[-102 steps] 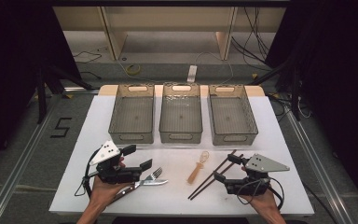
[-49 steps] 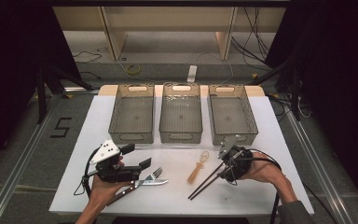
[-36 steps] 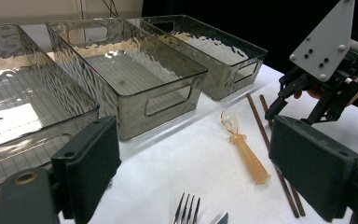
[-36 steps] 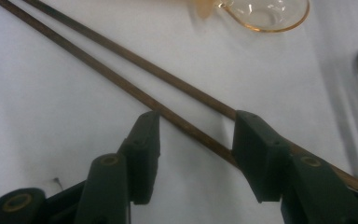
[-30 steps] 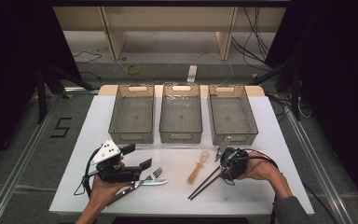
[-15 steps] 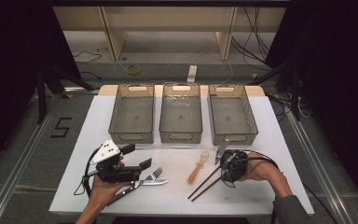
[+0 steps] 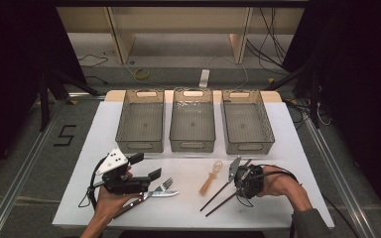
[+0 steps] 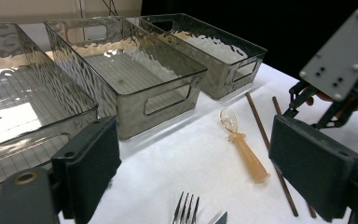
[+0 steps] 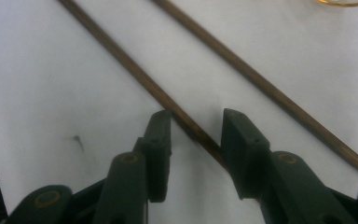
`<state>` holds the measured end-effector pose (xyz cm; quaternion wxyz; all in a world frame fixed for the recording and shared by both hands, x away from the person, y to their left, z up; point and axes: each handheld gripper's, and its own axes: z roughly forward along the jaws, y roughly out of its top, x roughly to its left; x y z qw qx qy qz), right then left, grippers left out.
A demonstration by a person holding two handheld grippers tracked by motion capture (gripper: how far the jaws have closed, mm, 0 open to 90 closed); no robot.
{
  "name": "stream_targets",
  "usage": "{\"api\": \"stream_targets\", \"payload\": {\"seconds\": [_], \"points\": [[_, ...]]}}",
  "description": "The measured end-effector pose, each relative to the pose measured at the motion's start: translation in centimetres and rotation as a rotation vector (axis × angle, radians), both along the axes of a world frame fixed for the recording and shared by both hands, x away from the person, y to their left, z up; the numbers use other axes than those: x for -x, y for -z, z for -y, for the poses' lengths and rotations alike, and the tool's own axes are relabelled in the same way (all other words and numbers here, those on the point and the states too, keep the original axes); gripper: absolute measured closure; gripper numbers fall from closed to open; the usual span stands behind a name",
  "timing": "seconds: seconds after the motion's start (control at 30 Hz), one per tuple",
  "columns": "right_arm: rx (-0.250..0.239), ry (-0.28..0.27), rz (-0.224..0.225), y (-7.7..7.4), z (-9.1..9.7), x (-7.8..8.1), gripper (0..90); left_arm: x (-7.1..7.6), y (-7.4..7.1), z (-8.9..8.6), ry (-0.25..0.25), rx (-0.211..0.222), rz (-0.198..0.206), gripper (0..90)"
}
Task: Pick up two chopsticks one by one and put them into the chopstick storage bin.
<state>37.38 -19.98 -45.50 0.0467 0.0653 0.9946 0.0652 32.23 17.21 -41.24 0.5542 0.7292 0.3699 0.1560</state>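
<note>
Two brown chopsticks [image 7: 222, 192] lie slanted on the white table [image 7: 287, 148], right of an amber spoon [image 7: 210, 179]. My right gripper [image 7: 239, 187] points down at them. Along its own jaws, one chopstick [image 9: 135, 77] runs between the two pads and the other chopstick [image 9: 261, 86] lies outside. The right gripper [image 9: 196, 116] has just been closing, with a gap still showing beside the stick. My left gripper [image 7: 146, 167] rests at the front left, open and holding nothing, above a fork [image 7: 162, 185] and a knife [image 7: 151, 195]. The left gripper [image 8: 203, 163] faces the spoon [image 8: 244, 149].
Three see-through grey bins [image 7: 141, 146] [image 7: 192, 146] [image 7: 248, 148] stand side by side across the far half of the table. The right gripper [image 8: 340, 70] shows beyond the chopsticks [image 8: 261, 126] in the left gripper view. Cables lie on the floor behind.
My right hand came in from the front right corner and tipped its gripper down over the chopsticks, then stayed there. The left hand has not moved.
</note>
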Motion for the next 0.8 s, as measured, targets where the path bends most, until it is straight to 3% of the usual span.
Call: {"api": "stream_targets", "payload": {"seconds": [0.07,0.33,0.5,0.8], "points": [[-0.001,0.017,-0.002,-0.05,0.01,0.07,65.3,0.02,-0.01,0.02,0.001,0.000,0.001,15.4],[0.000,-0.008,-0.026,-0.10,-0.06,0.14,72.4,0.01,-0.03,-0.02,-0.001,0.000,0.001,15.4],[0.018,-0.052,-0.021,-0.13,-0.34,0.39,78.2,-0.01,-0.02,0.00,0.000,-0.002,-0.001,15.4],[0.035,-0.076,-0.021,-0.21,-0.48,0.77,82.3,-0.01,-0.03,0.03,0.002,-0.004,-0.001,15.4]]}}
